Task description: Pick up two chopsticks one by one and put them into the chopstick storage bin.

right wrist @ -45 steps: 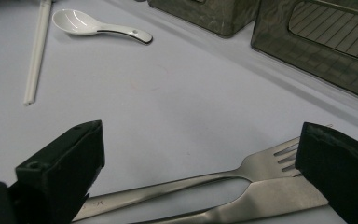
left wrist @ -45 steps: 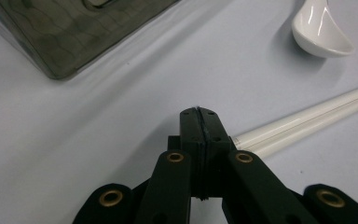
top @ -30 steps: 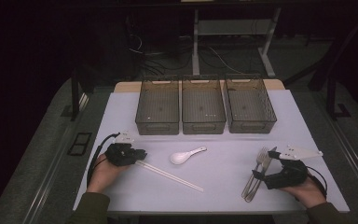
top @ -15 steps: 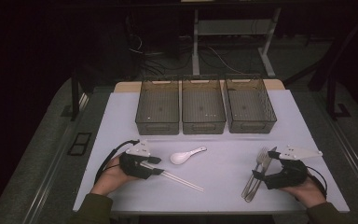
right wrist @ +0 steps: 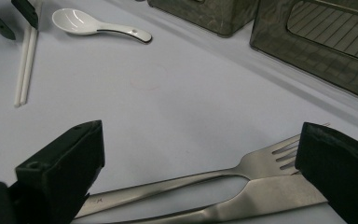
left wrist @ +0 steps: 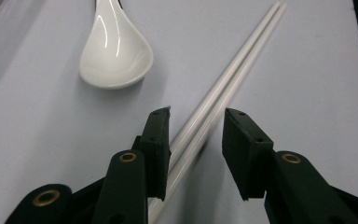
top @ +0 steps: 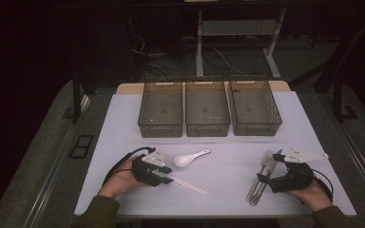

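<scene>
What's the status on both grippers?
Left gripper open, fingers straddling chopsticks. Right gripper open over fork. Spoon beside chopsticks, untouched.

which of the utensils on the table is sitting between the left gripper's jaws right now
The pair of white chopsticks: the left gripper straddles their near end, jaws open. The white spoon lies beside it, and the fork lies by the right gripper.

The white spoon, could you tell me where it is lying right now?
In the high view the white spoon lies on the table, left of centre, in front of the middle bin and just beyond the chopsticks at the left tool.
</scene>
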`<state>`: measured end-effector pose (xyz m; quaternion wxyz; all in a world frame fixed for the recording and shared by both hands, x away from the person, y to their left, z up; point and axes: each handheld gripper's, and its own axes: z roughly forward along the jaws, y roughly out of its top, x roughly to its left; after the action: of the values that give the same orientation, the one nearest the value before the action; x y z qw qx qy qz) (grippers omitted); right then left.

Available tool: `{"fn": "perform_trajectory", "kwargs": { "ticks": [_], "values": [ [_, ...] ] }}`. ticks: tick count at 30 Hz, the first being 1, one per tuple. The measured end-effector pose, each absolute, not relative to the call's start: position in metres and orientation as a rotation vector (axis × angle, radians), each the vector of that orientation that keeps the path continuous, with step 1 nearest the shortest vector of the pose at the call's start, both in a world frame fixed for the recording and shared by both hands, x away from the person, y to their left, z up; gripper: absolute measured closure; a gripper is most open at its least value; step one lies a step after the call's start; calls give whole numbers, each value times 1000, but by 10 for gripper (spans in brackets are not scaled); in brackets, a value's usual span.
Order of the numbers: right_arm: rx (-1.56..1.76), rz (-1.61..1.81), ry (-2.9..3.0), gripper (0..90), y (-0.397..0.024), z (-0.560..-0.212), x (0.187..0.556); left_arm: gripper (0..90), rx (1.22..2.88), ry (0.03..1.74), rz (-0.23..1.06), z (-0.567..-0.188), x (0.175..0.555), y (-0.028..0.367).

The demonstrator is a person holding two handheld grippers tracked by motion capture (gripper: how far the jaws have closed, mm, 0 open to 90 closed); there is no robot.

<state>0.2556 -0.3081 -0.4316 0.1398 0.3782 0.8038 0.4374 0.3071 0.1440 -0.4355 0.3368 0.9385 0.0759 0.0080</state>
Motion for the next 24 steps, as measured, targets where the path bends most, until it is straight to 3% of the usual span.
{"fn": "perform_trajectory", "kwargs": {
  "ticks": [6, 24],
  "values": [
    [1092, 1266, 2321, 14, -308, -432, 256, 670, 2470, 200, 29, -437, 307, 142],
    [1094, 1268, 2321, 14, -309, -431, 255, 683, 2505, 198, 90, -435, 288, 142]
  ]
}}
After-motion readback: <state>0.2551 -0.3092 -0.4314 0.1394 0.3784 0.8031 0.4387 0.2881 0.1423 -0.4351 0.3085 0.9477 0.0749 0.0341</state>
